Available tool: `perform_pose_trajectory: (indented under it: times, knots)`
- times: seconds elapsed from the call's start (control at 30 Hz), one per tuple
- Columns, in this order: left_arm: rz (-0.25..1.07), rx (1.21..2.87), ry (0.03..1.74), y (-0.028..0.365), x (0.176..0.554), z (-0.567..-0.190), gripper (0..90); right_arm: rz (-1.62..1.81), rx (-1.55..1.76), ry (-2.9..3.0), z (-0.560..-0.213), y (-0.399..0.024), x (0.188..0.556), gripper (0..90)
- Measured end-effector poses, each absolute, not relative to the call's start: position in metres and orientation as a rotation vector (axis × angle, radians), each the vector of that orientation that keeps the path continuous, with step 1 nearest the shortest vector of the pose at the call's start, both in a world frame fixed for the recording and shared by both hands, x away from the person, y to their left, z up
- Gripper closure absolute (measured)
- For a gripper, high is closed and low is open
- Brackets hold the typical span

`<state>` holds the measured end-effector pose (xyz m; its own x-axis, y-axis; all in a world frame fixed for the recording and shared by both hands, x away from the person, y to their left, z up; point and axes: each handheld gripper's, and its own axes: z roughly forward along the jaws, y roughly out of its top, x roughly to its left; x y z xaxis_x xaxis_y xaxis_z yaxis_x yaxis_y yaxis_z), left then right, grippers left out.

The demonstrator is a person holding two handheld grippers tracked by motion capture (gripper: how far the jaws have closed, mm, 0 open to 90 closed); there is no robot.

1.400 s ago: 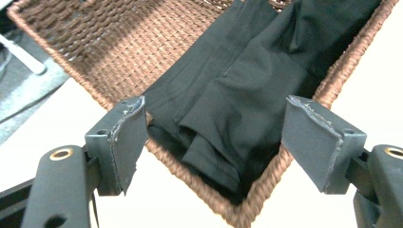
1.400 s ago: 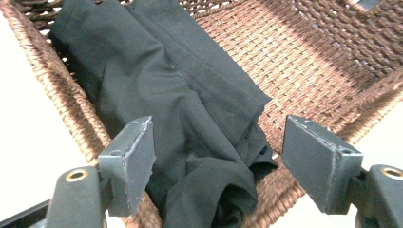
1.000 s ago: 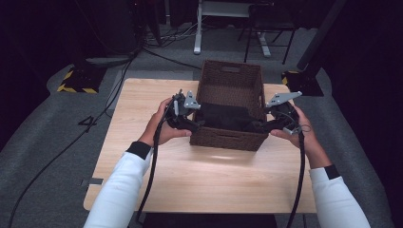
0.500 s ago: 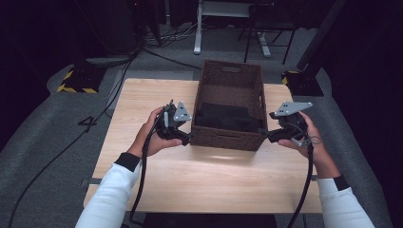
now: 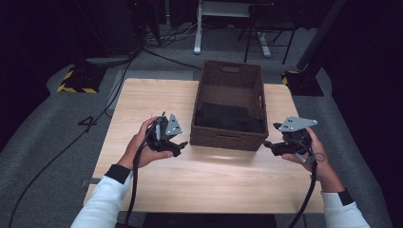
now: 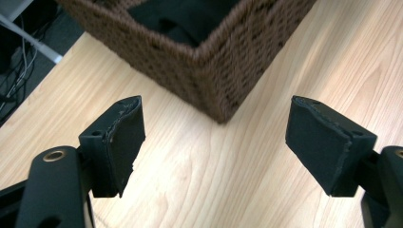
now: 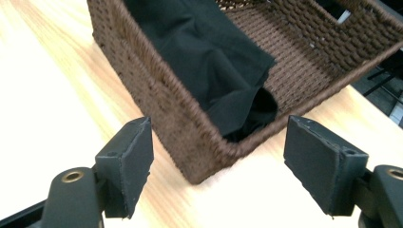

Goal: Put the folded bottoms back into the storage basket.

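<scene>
A brown woven basket [image 5: 227,137] stands on the wooden table [image 5: 142,104], with a black cloth [image 5: 229,116] lying in its near half. My left gripper [image 5: 177,145] is held just left of the basket's near left corner [image 6: 219,102], open and with nothing between its fingers [image 6: 124,137]. My right gripper [image 5: 270,145] is just right of the near right corner [image 7: 199,166], also open and holding nothing. The black cloth [image 7: 209,57] is bunched against the near wall in the right gripper view. Neither gripper touches the basket.
The table's front edge [image 5: 204,209] is close to the person's white sleeves [image 5: 102,202]. Cables [image 5: 119,80] run over the grey floor at the left, and a white desk frame [image 5: 199,28] stands behind the table.
Both grippers have drawn back out of the basket toward the person and down beside its near corners, leaving the black cloth inside.
</scene>
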<state>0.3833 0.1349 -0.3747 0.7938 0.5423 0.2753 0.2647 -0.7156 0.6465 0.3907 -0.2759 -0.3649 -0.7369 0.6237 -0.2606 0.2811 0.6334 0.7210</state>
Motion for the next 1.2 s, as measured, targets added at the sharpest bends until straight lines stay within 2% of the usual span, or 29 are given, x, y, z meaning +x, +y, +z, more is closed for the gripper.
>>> perform_pose_trajectory:
  times: [0.7, 0.87, 1.2]
  knots:
    - [0.614, 2.461, 0.684, 0.166, 0.353, -0.433, 21.2, 0.903, 0.825, 2.385, -0.436, -0.312, 0.363, 26.2]
    - [0.649, 2.471, 0.697, 0.173, 0.342, -0.441, 20.8, 0.895, 0.861, 2.385, -0.449, -0.322, 0.358, 26.2]
    - [0.569, 2.41, 0.796, 0.199, 0.33, -0.461, 18.7, 0.895, 0.985, 2.374, -0.48, -0.355, 0.346, 25.1]
